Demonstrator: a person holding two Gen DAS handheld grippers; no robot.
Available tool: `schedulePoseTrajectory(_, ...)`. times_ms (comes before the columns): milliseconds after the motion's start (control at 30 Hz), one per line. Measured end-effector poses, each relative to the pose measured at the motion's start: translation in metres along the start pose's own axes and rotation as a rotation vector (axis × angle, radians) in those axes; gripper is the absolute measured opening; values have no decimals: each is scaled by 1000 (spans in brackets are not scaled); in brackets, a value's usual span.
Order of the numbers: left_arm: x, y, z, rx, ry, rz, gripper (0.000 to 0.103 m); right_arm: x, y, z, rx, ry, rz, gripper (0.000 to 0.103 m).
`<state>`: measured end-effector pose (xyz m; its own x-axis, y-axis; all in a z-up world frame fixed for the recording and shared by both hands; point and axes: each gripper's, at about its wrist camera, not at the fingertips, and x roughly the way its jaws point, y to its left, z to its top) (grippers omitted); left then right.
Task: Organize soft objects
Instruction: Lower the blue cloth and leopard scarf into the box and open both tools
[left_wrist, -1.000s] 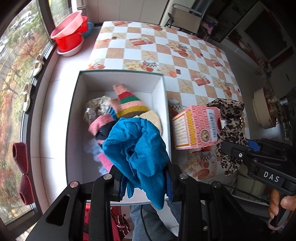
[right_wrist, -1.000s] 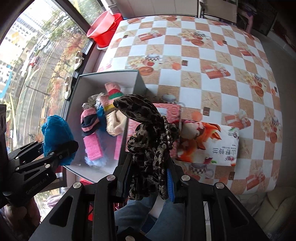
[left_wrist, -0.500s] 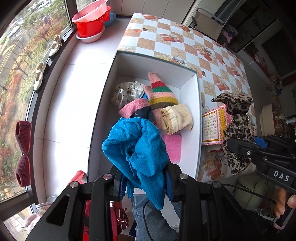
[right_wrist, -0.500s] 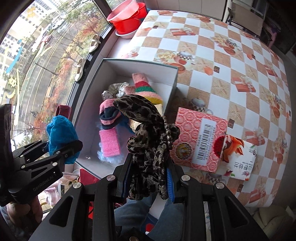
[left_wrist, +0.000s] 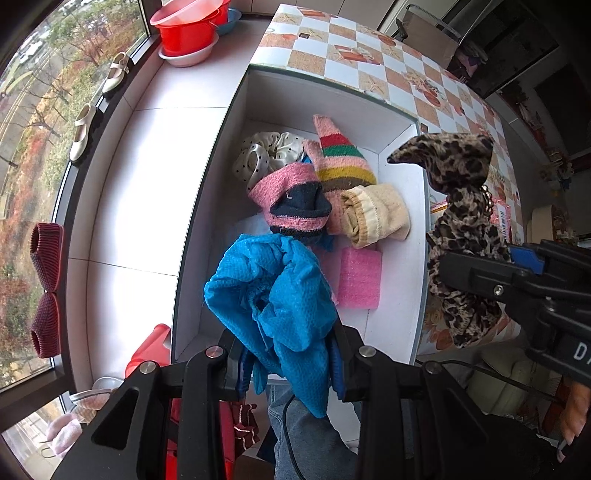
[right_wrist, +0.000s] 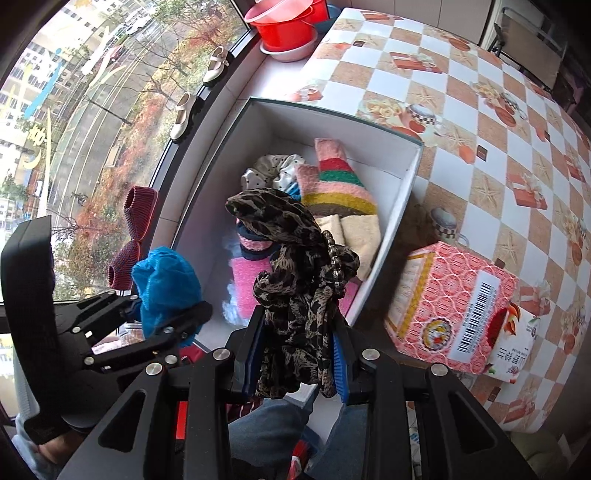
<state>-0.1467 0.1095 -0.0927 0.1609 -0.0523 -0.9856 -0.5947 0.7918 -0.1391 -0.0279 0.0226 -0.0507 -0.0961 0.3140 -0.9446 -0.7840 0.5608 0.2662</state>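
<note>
My left gripper (left_wrist: 291, 365) is shut on a crumpled blue cloth (left_wrist: 273, 295), which hangs over the near left part of the white box (left_wrist: 419, 295). My right gripper (right_wrist: 297, 360) is shut on a leopard-print scarf (right_wrist: 295, 280) with a bead chain, held over the box's near right side. Inside the box lie a striped knit sock (left_wrist: 340, 162), a cream sock (left_wrist: 373, 218), a pink-and-navy sock (left_wrist: 295, 203), a dotted scrunchie (left_wrist: 266, 151) and a pink sponge (left_wrist: 360, 278). The blue cloth (right_wrist: 166, 284) and left gripper (right_wrist: 159, 321) also show in the right wrist view.
A pink patterned carton (right_wrist: 454, 299) and a white tissue pack (right_wrist: 513, 358) sit on the checkered tablecloth (right_wrist: 480, 122) right of the box. Red basins (left_wrist: 184, 29) stand on the white sill (left_wrist: 122, 184), with shoes (left_wrist: 83, 129) and red slippers (left_wrist: 46, 291) by the window.
Both grippers have shifted left toward the window side with their cloths still held. The box now lies under both of them, and the pink carton has slid to the right of view.
</note>
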Motion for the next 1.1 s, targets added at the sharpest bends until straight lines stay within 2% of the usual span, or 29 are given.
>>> schedulePoseTrajectory(500, 23, 6, -3, -11, 41, 36, 36, 21, 4, 2, 8, 56, 9, 32)
schedulePoseTrajectory(633, 26, 5, -1, -8, 45, 43, 39, 23, 4, 5, 14, 56, 9, 32)
schedulePoseTrajectory(1100, 27, 5, 9, -2, 34, 45, 39, 29, 5, 15, 21, 54, 4, 32)
